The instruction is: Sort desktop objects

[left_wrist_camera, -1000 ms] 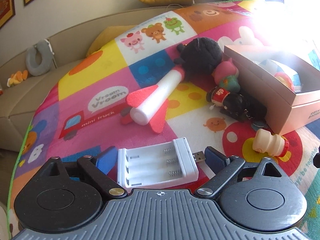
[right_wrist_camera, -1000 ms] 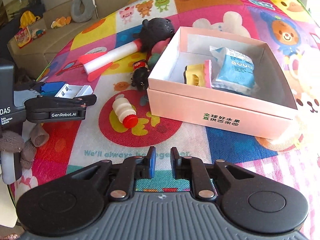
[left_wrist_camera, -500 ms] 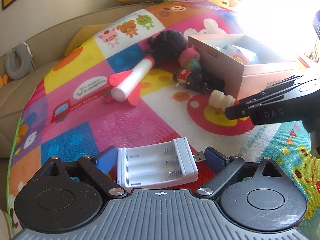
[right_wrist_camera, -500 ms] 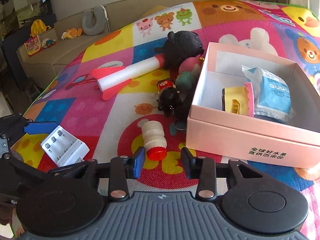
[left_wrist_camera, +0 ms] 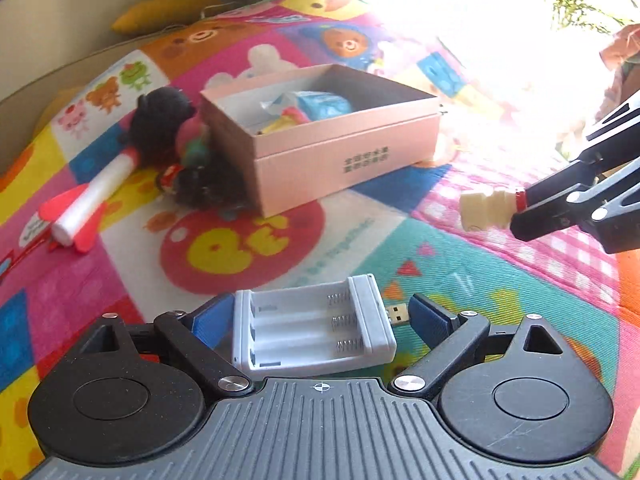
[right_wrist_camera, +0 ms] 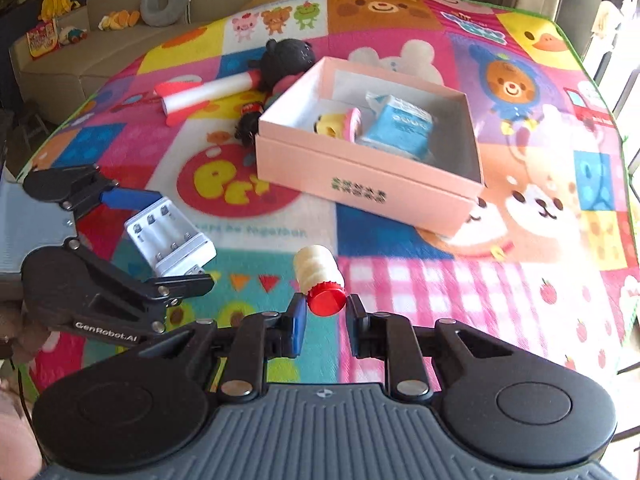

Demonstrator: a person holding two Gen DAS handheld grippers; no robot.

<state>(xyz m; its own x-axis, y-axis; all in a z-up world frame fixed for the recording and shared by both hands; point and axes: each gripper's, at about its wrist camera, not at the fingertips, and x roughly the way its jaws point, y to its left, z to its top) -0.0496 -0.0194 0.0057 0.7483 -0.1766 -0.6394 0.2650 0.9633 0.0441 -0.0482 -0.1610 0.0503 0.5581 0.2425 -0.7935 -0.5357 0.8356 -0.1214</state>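
My left gripper [left_wrist_camera: 316, 314] is shut on a white battery charger [left_wrist_camera: 316, 330] with a USB plug, held above the mat; it also shows in the right wrist view [right_wrist_camera: 170, 236]. My right gripper [right_wrist_camera: 326, 312] is shut on the red cap of a small cream bottle [right_wrist_camera: 318, 272], lifted off the mat; the bottle also shows in the left wrist view [left_wrist_camera: 486, 210]. The open pink box [right_wrist_camera: 360, 180] lies ahead of both grippers and holds a blue packet [right_wrist_camera: 398, 126] and a yellow-pink toy [right_wrist_camera: 338, 124].
A red-and-white foam rocket [right_wrist_camera: 204, 94], a black plush [right_wrist_camera: 286, 58] and small dark figures [right_wrist_camera: 248, 128] lie left of the box on the colourful play mat [right_wrist_camera: 520, 280]. A sofa [right_wrist_camera: 100, 52] with cushions runs behind.
My right gripper closed on the cream bottle's cap and lifted it off the mat. Both grippers moved right, toward the box front, the left still carrying the charger.
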